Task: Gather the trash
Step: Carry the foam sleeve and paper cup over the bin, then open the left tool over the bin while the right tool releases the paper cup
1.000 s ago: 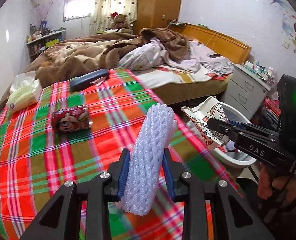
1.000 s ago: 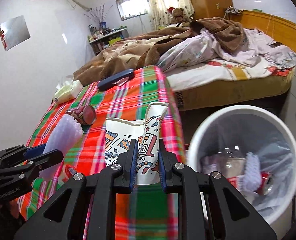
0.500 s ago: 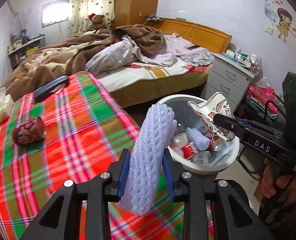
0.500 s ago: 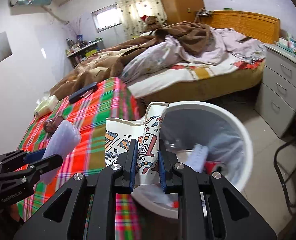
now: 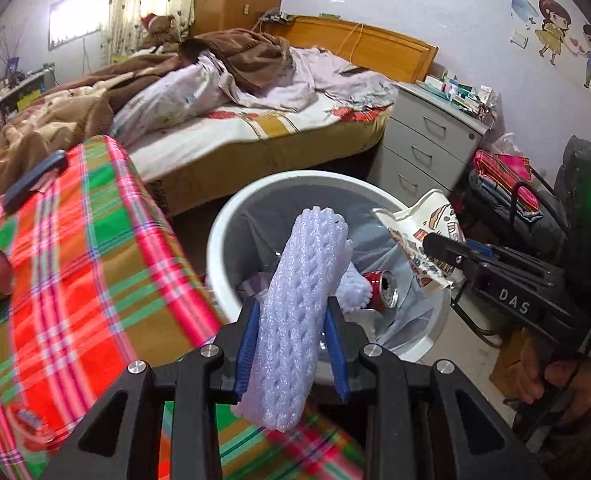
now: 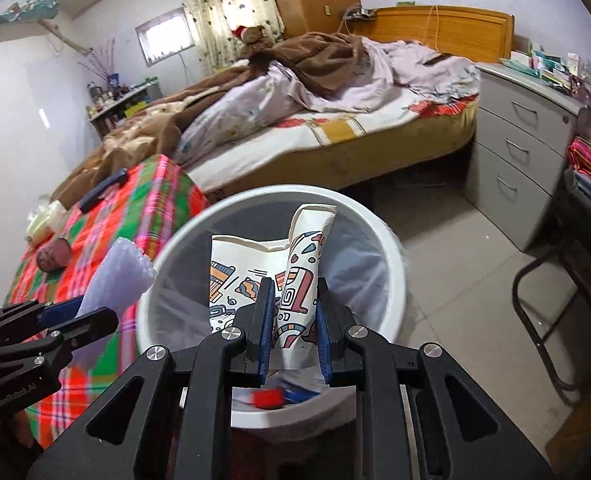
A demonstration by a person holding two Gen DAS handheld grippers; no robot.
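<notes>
left gripper [image 5: 291, 344]: black, blue pads, silver screws | right gripper [image 6: 292, 322]: black, "DAS" lettering, green light

Home bedroom: unmade bed [image 5: 255, 120], drawer chest [image 6: 527, 152], curtains [image 6: 223, 8].

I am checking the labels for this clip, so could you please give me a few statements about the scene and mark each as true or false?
1. The left hand-held gripper is shut on a white foam net sleeve. True.
2. The right hand-held gripper is empty. False: it is shut on a crumpled patterned paper cup.
3. The white trash bin already holds a red can. True.
4. The trash bin stands on the plaid tablecloth. False: it stands on the floor beside the cloth-covered table.
5. A can lies on its side on the tablecloth. True.
</notes>
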